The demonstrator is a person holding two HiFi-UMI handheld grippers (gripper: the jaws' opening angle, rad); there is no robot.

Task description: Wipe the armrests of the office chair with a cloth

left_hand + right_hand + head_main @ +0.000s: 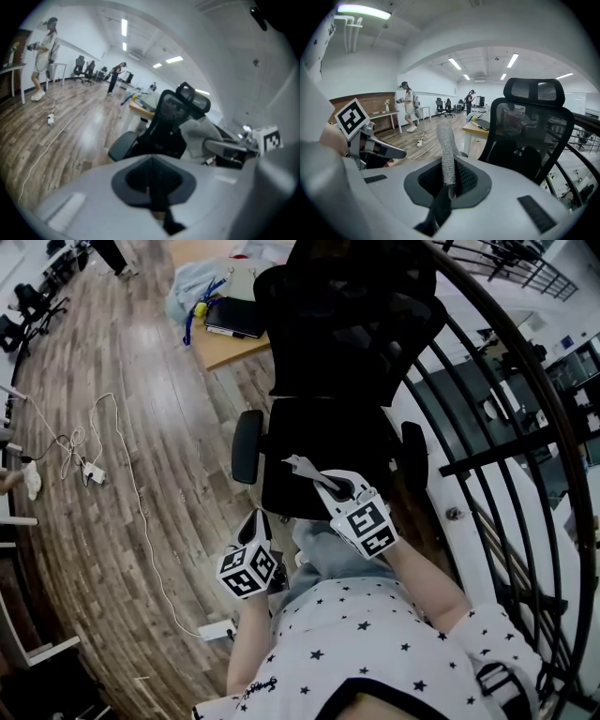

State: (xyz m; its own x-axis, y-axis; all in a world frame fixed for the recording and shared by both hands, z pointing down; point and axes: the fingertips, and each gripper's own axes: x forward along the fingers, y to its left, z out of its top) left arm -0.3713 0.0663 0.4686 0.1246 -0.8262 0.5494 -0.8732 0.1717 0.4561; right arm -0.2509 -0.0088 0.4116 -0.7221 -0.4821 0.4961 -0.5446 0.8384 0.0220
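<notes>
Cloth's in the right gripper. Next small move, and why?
Probably swing the right gripper forward and left until the cloth touches the left armrest. The fingers are shut on the cloth, but it is held above the seat, touching neither armrest. In the head view that armrest looks the nearer one.

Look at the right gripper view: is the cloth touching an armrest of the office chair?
No: the cloth stands free in air, pinched by the right gripper, apart from the office chair.
</notes>
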